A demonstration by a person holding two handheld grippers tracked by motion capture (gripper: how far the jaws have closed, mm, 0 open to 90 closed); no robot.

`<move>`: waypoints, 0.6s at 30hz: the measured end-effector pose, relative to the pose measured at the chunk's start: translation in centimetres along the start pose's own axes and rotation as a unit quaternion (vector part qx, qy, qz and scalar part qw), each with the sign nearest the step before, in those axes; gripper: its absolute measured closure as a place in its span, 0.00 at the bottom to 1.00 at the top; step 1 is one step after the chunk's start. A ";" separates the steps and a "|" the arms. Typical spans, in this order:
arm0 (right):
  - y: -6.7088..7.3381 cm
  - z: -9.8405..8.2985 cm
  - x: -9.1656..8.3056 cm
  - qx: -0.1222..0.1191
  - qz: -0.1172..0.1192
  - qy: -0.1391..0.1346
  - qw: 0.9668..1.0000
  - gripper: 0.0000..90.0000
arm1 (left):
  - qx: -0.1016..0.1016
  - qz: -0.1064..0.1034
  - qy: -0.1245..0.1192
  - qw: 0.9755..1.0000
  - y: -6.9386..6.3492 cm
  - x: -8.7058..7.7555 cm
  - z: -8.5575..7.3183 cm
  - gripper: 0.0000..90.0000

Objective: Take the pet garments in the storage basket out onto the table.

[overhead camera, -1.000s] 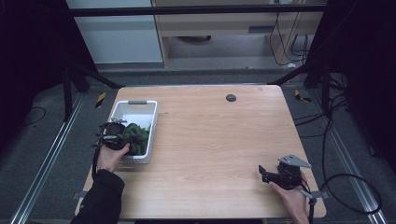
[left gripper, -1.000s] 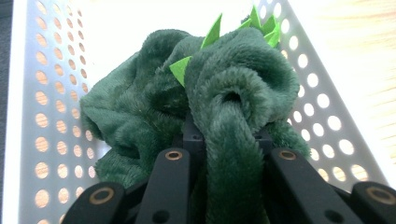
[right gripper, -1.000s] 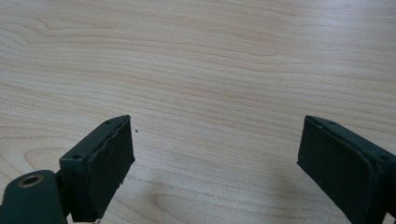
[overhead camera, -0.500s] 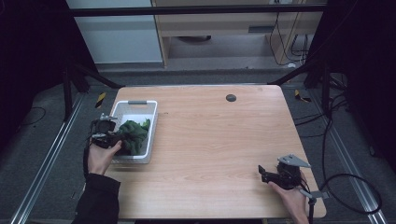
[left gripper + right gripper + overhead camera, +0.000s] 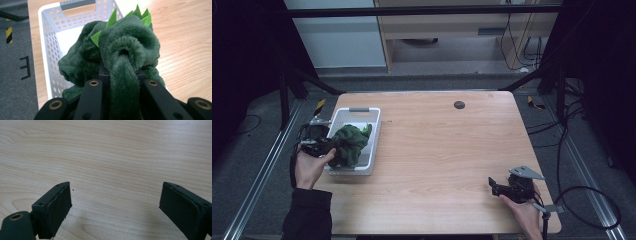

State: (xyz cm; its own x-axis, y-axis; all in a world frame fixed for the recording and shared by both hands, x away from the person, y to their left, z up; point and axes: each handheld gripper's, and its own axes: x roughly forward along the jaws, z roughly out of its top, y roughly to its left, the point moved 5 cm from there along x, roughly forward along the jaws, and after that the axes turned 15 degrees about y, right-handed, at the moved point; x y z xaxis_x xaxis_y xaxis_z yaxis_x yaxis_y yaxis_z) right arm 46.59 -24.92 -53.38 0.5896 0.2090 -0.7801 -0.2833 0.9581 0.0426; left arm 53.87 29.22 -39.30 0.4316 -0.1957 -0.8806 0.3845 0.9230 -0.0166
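In the high view, the left gripper (image 5: 323, 146) sits at the table's (image 5: 442, 165) left edge, clenched on a dark green plush toy (image 5: 349, 144) that bulges above the white perforated basket (image 5: 371, 149). The basket stands along the left edge of the table, its handle end toward the far side. The right gripper (image 5: 498, 187) rests near the table's near right corner, well apart from everything, with bare wood between it and the basket.

In the left gripper view, the black jaws pinch a thick fold of the plush toy (image 5: 120, 52), whose bright green felt spikes (image 5: 112, 18) point up. The toy's lower part looks to hang inside the basket (image 5: 47, 47), so the step in hand seems to be lifting it out. To do this well, I would keep the clamp firm on that fold, since soft pile can slip, and raise it straight up until the trailing bulk clears the rim, so the light basket is not dragged or tipped. Only then carry it sideways over the open wood.

In the right gripper view, the jaws of the right gripper (image 5: 115, 206) stand wide apart over bare table (image 5: 112, 157), grasping nothing. It could steady the basket if it shifts.
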 end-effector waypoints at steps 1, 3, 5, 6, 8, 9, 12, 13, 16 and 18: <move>0.0 0.0 0.0 0.000 0.000 0.000 1.000 0.12 | 0.002 0.001 -0.001 1.000 0.0 -0.2 0.1 0.85; 0.0 0.0 0.0 0.000 0.000 -0.001 1.000 0.12 | 0.008 0.003 -0.001 1.000 -0.1 -0.7 0.3 0.85; 0.0 0.0 0.0 0.000 0.000 -0.001 1.000 0.12 | 0.014 0.006 -0.001 1.000 -0.2 -1.3 0.6 0.85; 0.0 0.0 0.0 0.000 0.000 -0.001 1.000 0.12 | 0.018 0.006 -0.003 1.000 -0.3 -1.5 0.8 0.85; 0.0 0.0 0.0 0.000 0.000 -0.001 1.000 0.12 | 0.021 0.004 -0.004 1.000 -0.4 -1.8 0.9 0.85; 0.0 0.0 0.0 0.000 0.001 -0.002 1.000 0.12 | 0.023 0.003 -0.006 1.000 -0.5 -2.1 1.0 0.85; 0.0 0.0 -0.1 0.001 0.002 -0.002 1.000 0.12 | 0.030 0.004 -0.004 1.000 -0.6 -2.7 1.4 0.85; 0.0 0.0 -0.1 0.002 0.002 -0.002 1.000 0.12 | 0.034 0.005 -0.004 0.999 -0.7 -3.1 1.6 0.85; 0.0 0.0 -0.1 0.001 0.002 -0.002 1.000 0.12 | 0.037 0.004 -0.002 0.999 -0.8 -3.5 1.7 0.85; 0.0 0.0 -0.1 0.000 0.000 -0.002 1.000 0.12 | 0.044 0.000 -0.001 0.999 -0.9 -3.8 1.9 0.85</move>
State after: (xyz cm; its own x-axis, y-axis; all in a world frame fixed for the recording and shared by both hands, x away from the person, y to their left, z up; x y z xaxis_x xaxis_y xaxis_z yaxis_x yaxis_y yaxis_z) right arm 46.58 -24.94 -53.33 0.5930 0.2107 -0.7771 -0.2836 0.9580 0.0433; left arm 53.40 28.51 -35.00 0.4331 -0.1959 -0.8798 0.4540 0.8906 0.0251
